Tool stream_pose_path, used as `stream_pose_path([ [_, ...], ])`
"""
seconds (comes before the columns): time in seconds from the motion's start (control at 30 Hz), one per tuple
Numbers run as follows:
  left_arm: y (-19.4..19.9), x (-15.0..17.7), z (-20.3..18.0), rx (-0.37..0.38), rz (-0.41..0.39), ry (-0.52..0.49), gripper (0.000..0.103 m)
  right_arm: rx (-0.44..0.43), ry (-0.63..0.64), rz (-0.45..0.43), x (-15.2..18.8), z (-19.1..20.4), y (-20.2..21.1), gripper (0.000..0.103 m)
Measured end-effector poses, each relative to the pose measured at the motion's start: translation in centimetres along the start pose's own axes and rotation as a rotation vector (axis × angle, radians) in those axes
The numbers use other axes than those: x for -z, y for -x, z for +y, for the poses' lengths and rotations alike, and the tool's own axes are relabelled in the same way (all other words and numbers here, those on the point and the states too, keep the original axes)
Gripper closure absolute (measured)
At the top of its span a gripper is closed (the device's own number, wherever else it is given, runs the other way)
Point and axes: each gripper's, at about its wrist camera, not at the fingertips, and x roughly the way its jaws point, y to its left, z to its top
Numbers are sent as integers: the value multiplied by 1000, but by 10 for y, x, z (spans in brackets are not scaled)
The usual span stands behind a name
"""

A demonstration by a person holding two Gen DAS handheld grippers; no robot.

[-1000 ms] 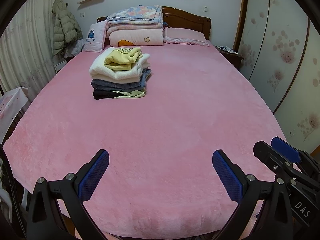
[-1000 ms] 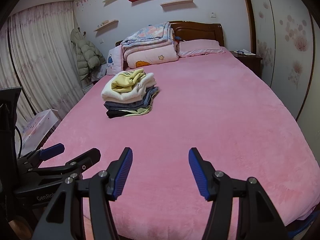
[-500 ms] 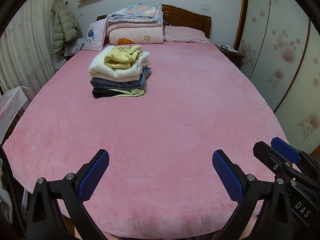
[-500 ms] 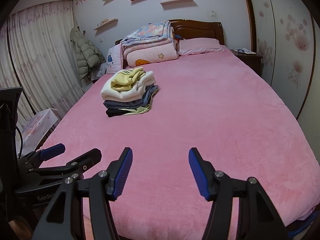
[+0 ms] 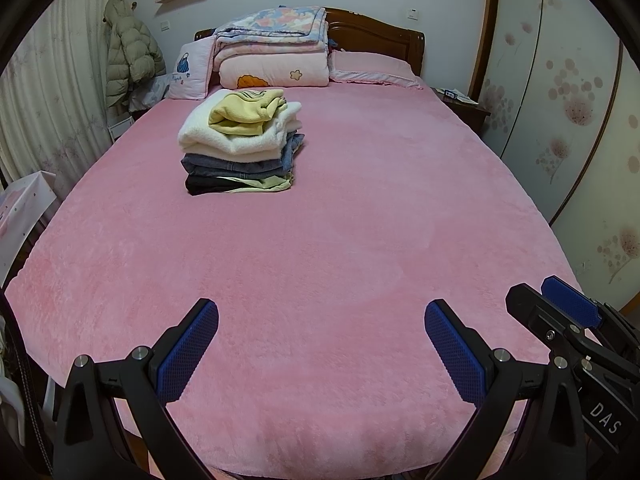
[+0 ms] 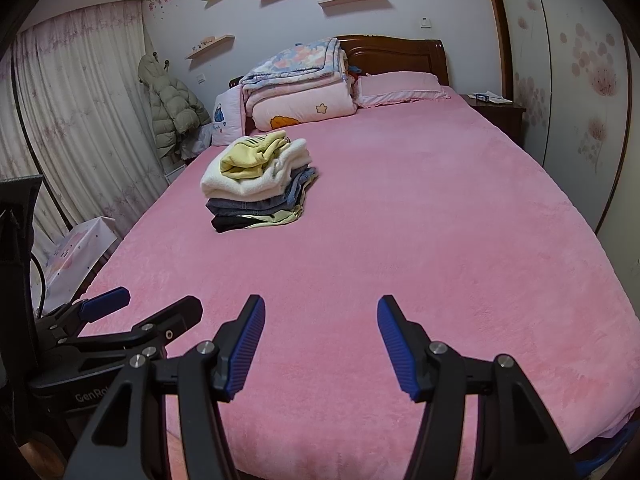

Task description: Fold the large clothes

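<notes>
A stack of folded clothes (image 5: 240,144) lies on the far left part of the pink bed (image 5: 340,220), with a yellow garment on top, then white fleece, jeans and dark items. It also shows in the right wrist view (image 6: 260,184). My left gripper (image 5: 320,320) is open and empty above the bed's near edge. My right gripper (image 6: 320,316) is open and empty, also over the near edge. The right gripper shows at the lower right of the left wrist view (image 5: 568,320); the left gripper shows at the lower left of the right wrist view (image 6: 136,308).
Folded quilts (image 5: 272,52) and pillows (image 5: 372,68) lie at the headboard. A puffy coat (image 5: 132,60) hangs by the curtain at left. A nightstand (image 5: 464,108) and wardrobe doors (image 5: 560,100) stand on the right. A white box (image 5: 24,208) stands left of the bed.
Both grippers stay open and almost still; the view drifts slightly, with the clothes stack shifting a little in frame.
</notes>
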Motion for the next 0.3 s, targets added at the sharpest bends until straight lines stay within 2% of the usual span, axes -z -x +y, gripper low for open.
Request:
stream_pose_path([
  [0.3,-2,1,-2,-4,14,4,1,-1,-1,3,1,-2,0,44],
])
